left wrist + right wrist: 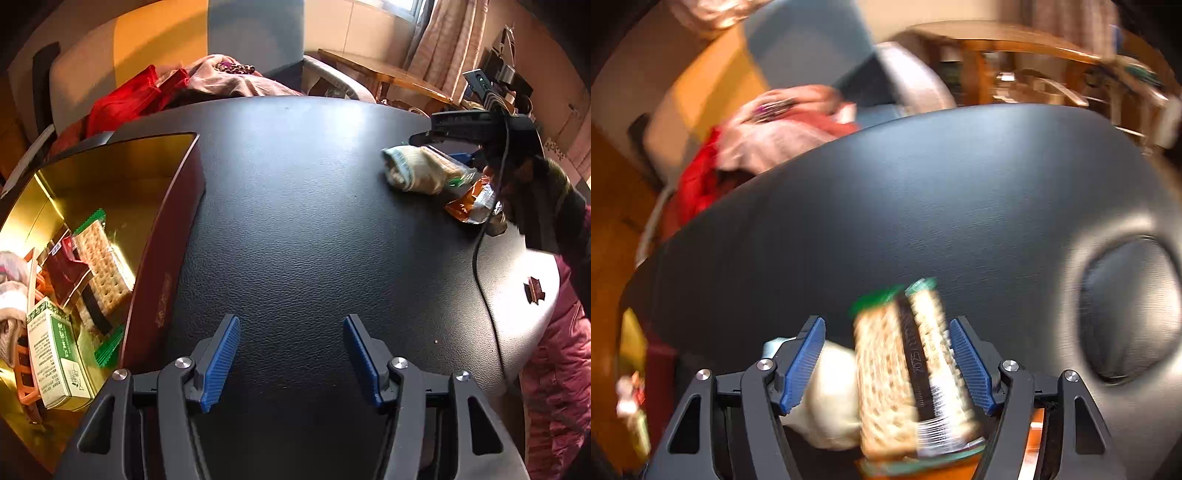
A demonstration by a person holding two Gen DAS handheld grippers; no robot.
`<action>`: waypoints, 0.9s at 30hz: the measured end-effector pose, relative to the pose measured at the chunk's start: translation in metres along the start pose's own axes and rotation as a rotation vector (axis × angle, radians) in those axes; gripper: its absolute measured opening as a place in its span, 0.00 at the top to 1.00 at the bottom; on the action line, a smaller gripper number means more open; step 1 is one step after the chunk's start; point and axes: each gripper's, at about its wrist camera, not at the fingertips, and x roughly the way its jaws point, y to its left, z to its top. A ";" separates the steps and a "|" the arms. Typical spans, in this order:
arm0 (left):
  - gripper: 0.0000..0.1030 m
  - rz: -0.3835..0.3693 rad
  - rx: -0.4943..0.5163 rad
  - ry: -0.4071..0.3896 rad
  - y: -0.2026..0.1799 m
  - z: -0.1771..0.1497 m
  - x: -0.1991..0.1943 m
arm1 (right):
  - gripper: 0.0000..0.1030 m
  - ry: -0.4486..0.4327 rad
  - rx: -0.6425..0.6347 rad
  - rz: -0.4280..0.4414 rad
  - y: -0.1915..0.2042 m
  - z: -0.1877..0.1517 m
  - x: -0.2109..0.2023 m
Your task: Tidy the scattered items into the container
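My left gripper (291,360) is open and empty, low over the black table (314,221). To its left stands the red box with a gold lining (110,192), holding a cracker packet (101,266), a green-and-white carton (55,354) and other items. My right gripper (888,363) is open, its jaws on either side of a cracker packet (908,365) that lies between them, next to a cream glove (831,398); the view is blurred. In the left wrist view the right gripper (469,147) is at the far right by the glove (417,170) and an orange snack packet (471,201).
Red and pink clothes (166,88) are heaped behind the table. A wooden table (388,74) stands at the back right. A black cable (484,258) runs over the table's right side. A round recess (1130,310) is in the table's right part.
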 end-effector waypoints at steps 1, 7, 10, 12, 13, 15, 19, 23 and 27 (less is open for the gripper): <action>0.43 -0.005 -0.004 0.000 0.001 0.000 -0.001 | 0.30 0.009 -0.034 0.024 0.010 -0.006 0.003; 0.43 0.001 -0.002 -0.028 0.002 -0.010 -0.017 | 0.30 0.061 -0.212 0.133 0.063 -0.049 0.010; 0.43 -0.007 -0.013 -0.048 0.005 -0.013 -0.027 | 0.30 0.103 -0.272 0.205 0.084 -0.074 0.004; 0.43 -0.023 -0.017 -0.064 0.006 -0.015 -0.034 | 0.31 0.139 -0.283 0.255 0.094 -0.091 -0.002; 0.43 -0.034 -0.014 -0.074 0.006 -0.016 -0.038 | 0.31 0.147 -0.285 0.270 0.097 -0.100 -0.007; 0.43 -0.052 0.017 -0.093 0.002 -0.017 -0.044 | 0.31 0.121 -0.272 0.262 0.098 -0.117 -0.020; 0.41 -0.107 0.101 -0.113 -0.011 -0.012 -0.050 | 0.29 0.016 -0.117 0.277 0.075 -0.144 -0.052; 0.40 -0.185 0.139 -0.077 -0.025 -0.003 -0.041 | 0.27 -0.048 -0.038 0.274 0.060 -0.179 -0.076; 0.40 -0.190 0.103 -0.032 -0.034 0.006 -0.022 | 0.27 -0.068 0.001 0.247 0.053 -0.199 -0.086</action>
